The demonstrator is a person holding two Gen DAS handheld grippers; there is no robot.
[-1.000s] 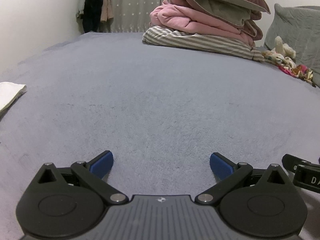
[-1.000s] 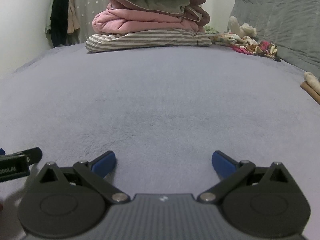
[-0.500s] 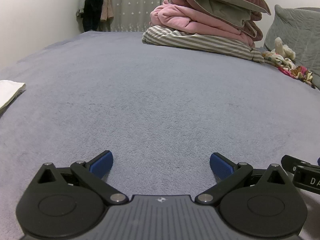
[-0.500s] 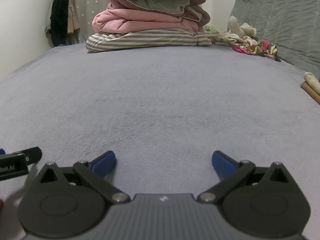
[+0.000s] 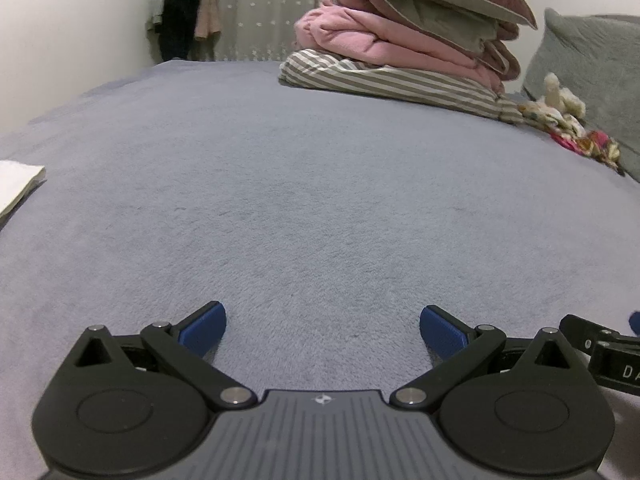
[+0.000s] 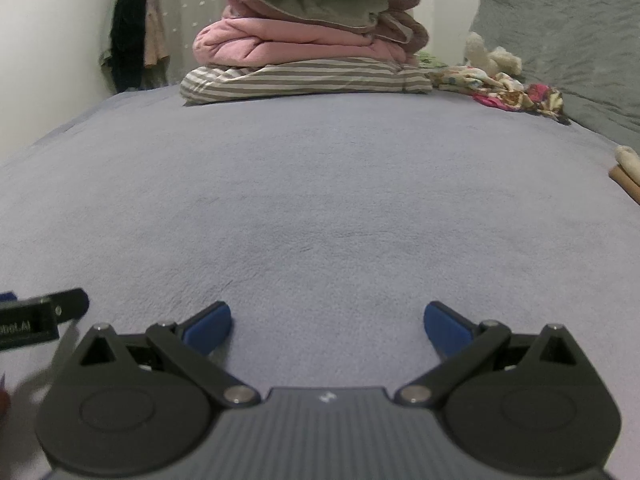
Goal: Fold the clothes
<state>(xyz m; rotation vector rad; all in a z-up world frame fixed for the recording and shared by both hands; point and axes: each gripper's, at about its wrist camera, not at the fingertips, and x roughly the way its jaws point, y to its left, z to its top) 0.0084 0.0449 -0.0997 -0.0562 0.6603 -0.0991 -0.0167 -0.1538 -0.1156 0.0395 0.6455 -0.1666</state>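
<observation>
Grey-blue bedspread (image 5: 320, 184), bare in front; stacked bedding (image 6: 312, 40) at far end. Left gripper (image 5: 323, 330) and right gripper (image 6: 327, 328) both spread wide, holding nothing.

The left gripper (image 5: 323, 330) hovers low over a grey-blue bed (image 5: 320, 200), its blue-padded fingers (image 5: 204, 328) spread wide with nothing between them. Beyond the gripper, at the far end of the bed, a stack of folded bedding (image 5: 408, 40) rests on a striped pillow (image 5: 392, 80). Right of that stack lies a floral cloth (image 5: 576, 136) against a grey cushion (image 5: 592, 68). A white folded cloth (image 5: 16, 184) lies far left of the gripper. Part of the right gripper (image 5: 604, 352) shows just beside it.
</observation>
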